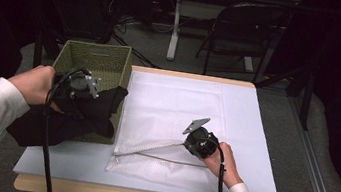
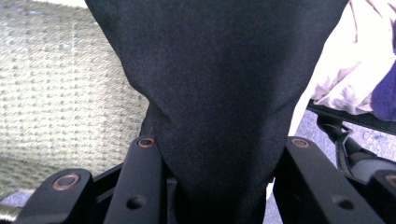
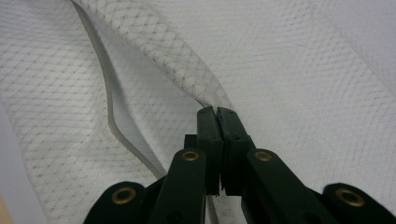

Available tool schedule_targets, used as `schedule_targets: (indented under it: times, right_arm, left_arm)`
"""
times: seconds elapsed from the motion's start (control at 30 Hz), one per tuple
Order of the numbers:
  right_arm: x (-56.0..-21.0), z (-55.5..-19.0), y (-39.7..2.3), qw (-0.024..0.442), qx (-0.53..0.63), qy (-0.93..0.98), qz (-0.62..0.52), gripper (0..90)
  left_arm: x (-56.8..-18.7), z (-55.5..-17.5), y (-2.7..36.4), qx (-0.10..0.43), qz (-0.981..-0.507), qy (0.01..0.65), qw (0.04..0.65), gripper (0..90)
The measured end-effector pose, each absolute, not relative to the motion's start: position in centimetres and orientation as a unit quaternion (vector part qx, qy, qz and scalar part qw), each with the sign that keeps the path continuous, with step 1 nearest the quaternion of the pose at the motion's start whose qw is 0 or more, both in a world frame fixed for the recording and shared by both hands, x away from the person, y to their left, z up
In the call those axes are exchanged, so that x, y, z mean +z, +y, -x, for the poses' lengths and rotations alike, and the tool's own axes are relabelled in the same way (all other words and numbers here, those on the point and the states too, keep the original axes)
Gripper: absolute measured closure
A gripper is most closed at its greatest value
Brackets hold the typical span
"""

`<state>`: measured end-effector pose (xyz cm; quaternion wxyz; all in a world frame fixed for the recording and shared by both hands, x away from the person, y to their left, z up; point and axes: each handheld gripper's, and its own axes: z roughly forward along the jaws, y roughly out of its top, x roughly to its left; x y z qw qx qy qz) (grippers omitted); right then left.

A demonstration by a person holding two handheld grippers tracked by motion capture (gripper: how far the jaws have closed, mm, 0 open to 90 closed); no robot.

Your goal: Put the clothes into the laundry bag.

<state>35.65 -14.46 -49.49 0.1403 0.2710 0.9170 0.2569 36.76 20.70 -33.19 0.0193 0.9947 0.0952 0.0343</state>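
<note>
The left gripper [image 1: 88, 95] clamps a bunched fold of soft black matte cloth [image 1: 82, 119]; in the left gripper view the cloth [image 2: 219, 93] rises from between the two jaws and hides their tips and pads. The cloth hangs over the front rim of an olive-green woven rectangular basket [image 1: 94, 57] at the table's left edge, draping down its near wall, so what lies inside the basket there cannot be made out. To the right in that view, a crumpled pale fabric and a patch of dark blue are cut off by the frame.

The right gripper [image 3: 217, 112] has its jaws pressed together on the raised upper edge of a white mesh laundry bag [image 1: 170, 116], which lies flat on the white table [image 1: 261, 154]. The mesh shows a fine diamond weave, with a smooth pale band along the lifted opening. The bag's mouth gapes slightly; its inside is too shadowed to read.
</note>
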Motion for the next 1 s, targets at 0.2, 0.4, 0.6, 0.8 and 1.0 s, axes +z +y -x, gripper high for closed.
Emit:
schedule_targets:
  times: [0.2, 0.4, 0.6, 0.8, 1.0]
  right_arm:
    - [-49.4, -35.6, -14.4, 0.145, 0.257, 0.916, -0.271, 89.2]
    - [-49.3, -35.6, -14.3, 0.151, 0.258, 0.914, -0.275, 89.2]
    - [-49.2, -35.5, -14.2, 0.155, 0.261, 0.912, -0.274, 89.5]
    - [-49.0, -35.5, -14.2, 0.161, 0.265, 0.909, -0.278, 89.5]
    - [-48.9, -35.4, -14.0, 0.161, 0.267, 0.906, -0.285, 89.5]
  left_arm:
    - [-34.1, -35.5, 19.3, 0.029, -0.995, 0.093, 0.021, 65.3]
    - [-35.3, -34.2, 17.8, 0.014, -0.994, 0.105, 0.029, 65.3]
    - [-36.1, -33.8, 16.8, -0.001, -0.993, 0.112, 0.039, 65.4]
    - [-37.7, -33.0, 15.3, -0.016, -0.993, 0.108, 0.051, 65.4]
    - [-39.6, -32.6, 13.8, -0.044, -0.992, 0.095, 0.067, 65.5]
